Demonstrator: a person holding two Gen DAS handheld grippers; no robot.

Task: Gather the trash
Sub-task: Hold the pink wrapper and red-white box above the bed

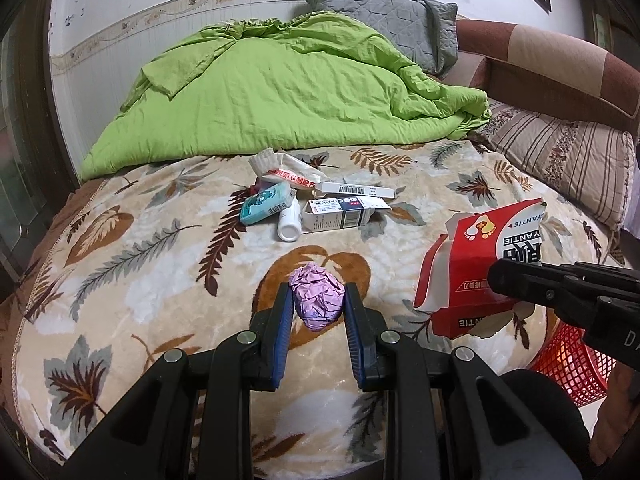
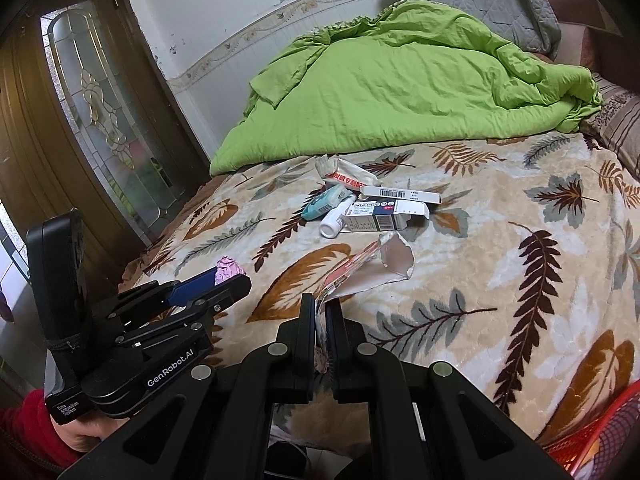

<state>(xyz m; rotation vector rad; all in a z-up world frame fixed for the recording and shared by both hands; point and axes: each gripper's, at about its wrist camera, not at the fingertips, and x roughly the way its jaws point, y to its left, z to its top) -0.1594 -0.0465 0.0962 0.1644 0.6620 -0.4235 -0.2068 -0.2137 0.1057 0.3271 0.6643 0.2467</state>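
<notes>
My left gripper (image 1: 318,300) is shut on a crumpled pink paper ball (image 1: 318,300) above the bed's near edge; the ball also shows in the right wrist view (image 2: 228,270). My right gripper (image 2: 320,308) is shut on a torn red and white carton (image 2: 372,268), which shows at the right of the left wrist view (image 1: 472,272). A heap of trash lies mid-bed: a teal packet (image 1: 266,202), a white bottle (image 1: 289,226), a blue and white box (image 1: 340,218), a long white box (image 1: 356,189) and a white wrapper (image 1: 286,172).
A red mesh basket (image 1: 572,364) stands on the floor at the bed's right corner, also at the right wrist view's lower right (image 2: 604,436). A green quilt (image 1: 288,92) and pillows (image 1: 560,148) fill the far bed. A wooden door (image 2: 60,128) is left.
</notes>
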